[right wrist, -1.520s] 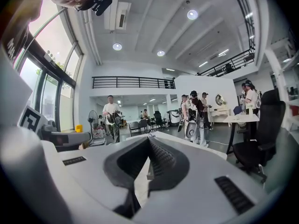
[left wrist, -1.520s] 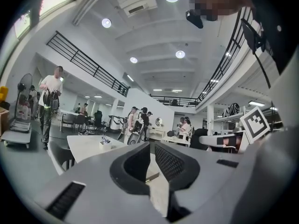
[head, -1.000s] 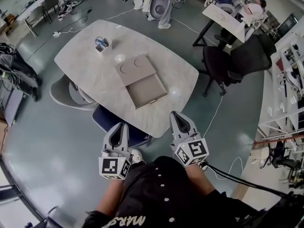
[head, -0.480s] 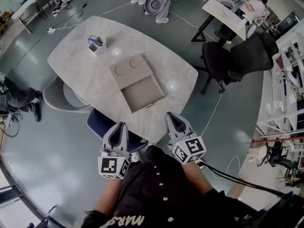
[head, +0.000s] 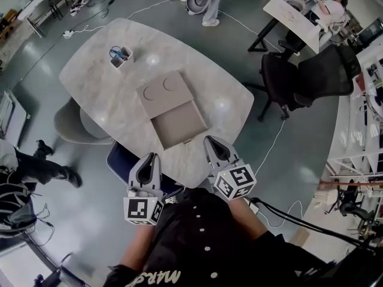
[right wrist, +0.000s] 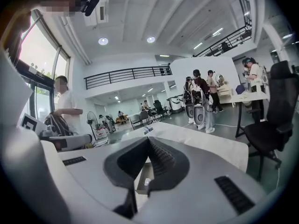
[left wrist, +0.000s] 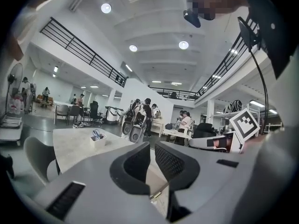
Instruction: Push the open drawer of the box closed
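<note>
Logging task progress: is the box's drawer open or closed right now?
Open. The drawer stands pulled out of the box toward the near edge of the table, its empty inside showing.

The right tool (right wrist: 148, 139) hides the drawer (right wrist: 142, 174) — all but a sliver.

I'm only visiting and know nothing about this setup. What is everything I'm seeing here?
table: one, pale marble, centre.
box: one, beige, mid-table; its drawer open towards the person.
holder: one, white, blue items inside, table's far left.
grey chair: one, tucked at table's left.
dark blue chair: one, under the near edge.
black chairs: two, right of table.
desk: one, white, top right.
bystander: one, dark clothes, left floor.
left gripper: grey, jaws slightly apart, empty, near table edge.
right gripper: grey, jaws shut, empty, just before the drawer.
</note>
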